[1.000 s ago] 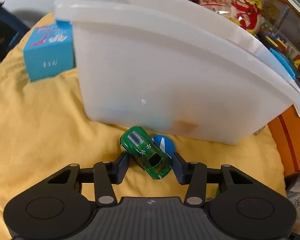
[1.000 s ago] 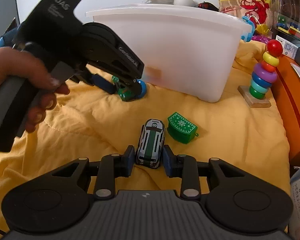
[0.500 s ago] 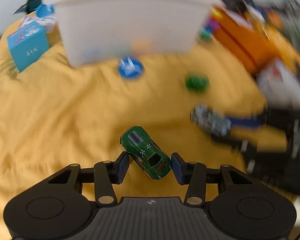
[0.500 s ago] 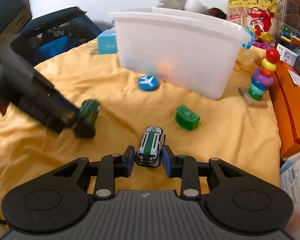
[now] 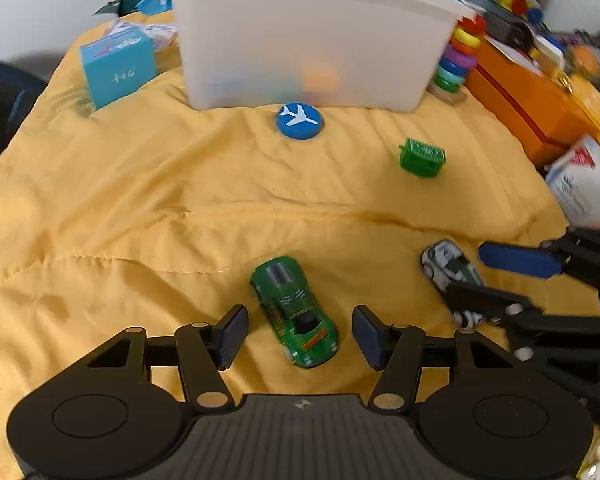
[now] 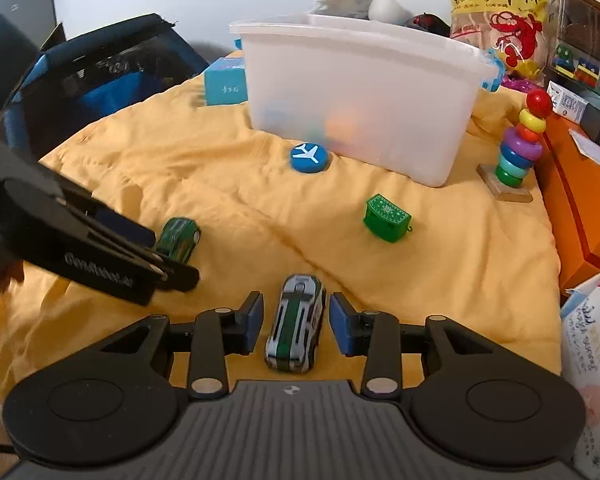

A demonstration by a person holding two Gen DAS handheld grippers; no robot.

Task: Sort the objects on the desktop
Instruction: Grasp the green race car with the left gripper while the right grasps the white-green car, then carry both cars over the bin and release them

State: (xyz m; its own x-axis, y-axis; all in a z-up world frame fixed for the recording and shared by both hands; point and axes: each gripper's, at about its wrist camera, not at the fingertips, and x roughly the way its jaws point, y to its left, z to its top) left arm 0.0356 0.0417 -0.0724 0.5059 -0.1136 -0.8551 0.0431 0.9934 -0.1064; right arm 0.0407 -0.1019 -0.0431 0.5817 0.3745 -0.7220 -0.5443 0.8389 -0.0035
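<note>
Two toy cars down, sorting barely begun

Left gripper (image 5: 296, 334) and right gripper (image 6: 296, 324), fingers apart, straddle the green car (image 5: 294, 312) and white car (image 6: 296, 322) on the yellow cloth (image 5: 120, 200); airplane disc (image 5: 300, 121) and green chest (image 5: 422, 157) wait at 12 o'clock beside the bin (image 5: 308, 40).

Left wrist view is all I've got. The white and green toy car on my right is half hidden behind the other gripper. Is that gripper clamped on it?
Observer: No. In the right wrist view the right gripper is open, with a gap between each pad and the white and green toy car.
Operator: Anything behind the bin that I can't make out?
Observer: Yes, a snack bag with a red lobster print stands behind the white plastic bin, toward its right end.
</note>
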